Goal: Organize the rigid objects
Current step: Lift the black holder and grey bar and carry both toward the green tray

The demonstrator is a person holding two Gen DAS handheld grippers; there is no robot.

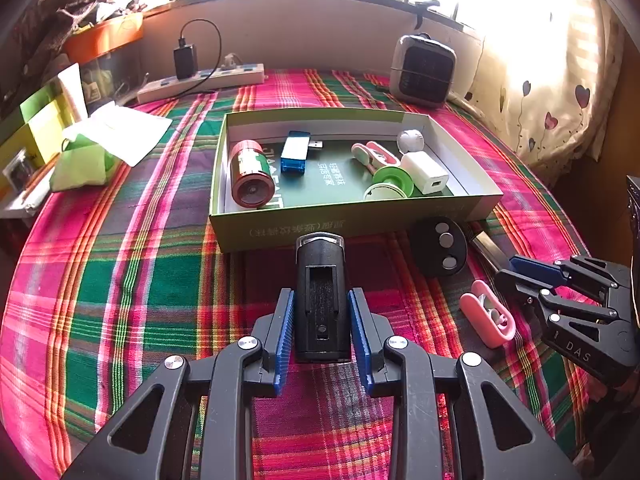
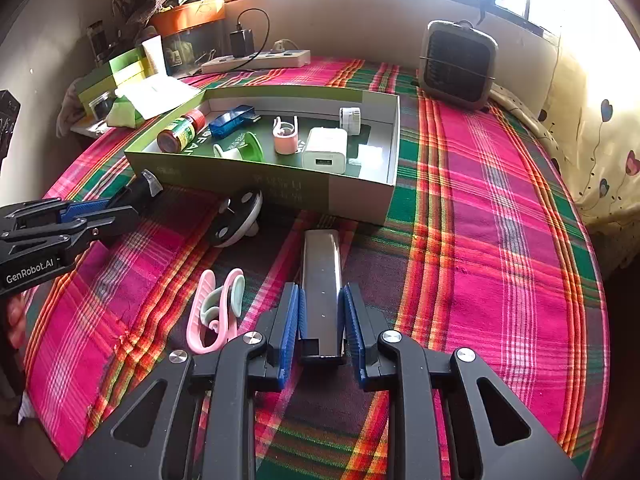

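The right gripper (image 2: 322, 312) is clamping a long silver bar (image 2: 321, 276) lying on the plaid cloth (image 2: 480, 240), just before the green box (image 2: 280, 190).

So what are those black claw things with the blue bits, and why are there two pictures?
They are grabbers, each held by a person's hand, each with its own camera looking along its fingers. One picture is from the left gripper, closed on a black gadget. The other is from the right gripper, closed on a dark metal bar. On the plaid cloth sits a green box already holding small things like a red jar. A pink clip and a round black remote lie outside it.
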